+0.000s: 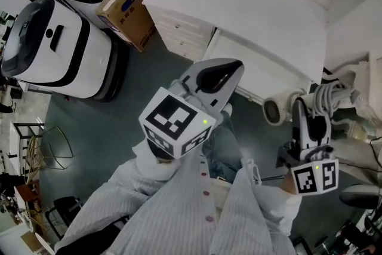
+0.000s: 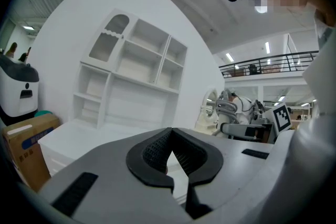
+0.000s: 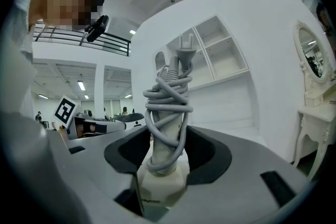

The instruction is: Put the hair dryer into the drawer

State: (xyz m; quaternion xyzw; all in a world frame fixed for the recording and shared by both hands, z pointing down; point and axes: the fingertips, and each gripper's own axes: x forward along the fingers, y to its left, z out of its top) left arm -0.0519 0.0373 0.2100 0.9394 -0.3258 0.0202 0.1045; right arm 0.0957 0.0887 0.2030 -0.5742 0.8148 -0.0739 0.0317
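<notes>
Hair dryer (image 3: 167, 128), cord wound round its handle, is clamped upright in the right gripper (image 3: 164, 152) at near right. The left gripper (image 2: 170, 153) is closed on nothing. Farther left, the white cabinet's drawers (image 1: 181, 31) are seen closed beside a cardboard box (image 1: 134, 3).

Grey floor (image 1: 113, 128), cardboard box (image 1: 132, 0), white drawer unit (image 1: 184, 30)

Pale striped shirt (image 1: 161, 212); grey left gripper (image 2: 171, 139) and right gripper (image 3: 165, 145), black-padded jaws.
</notes>
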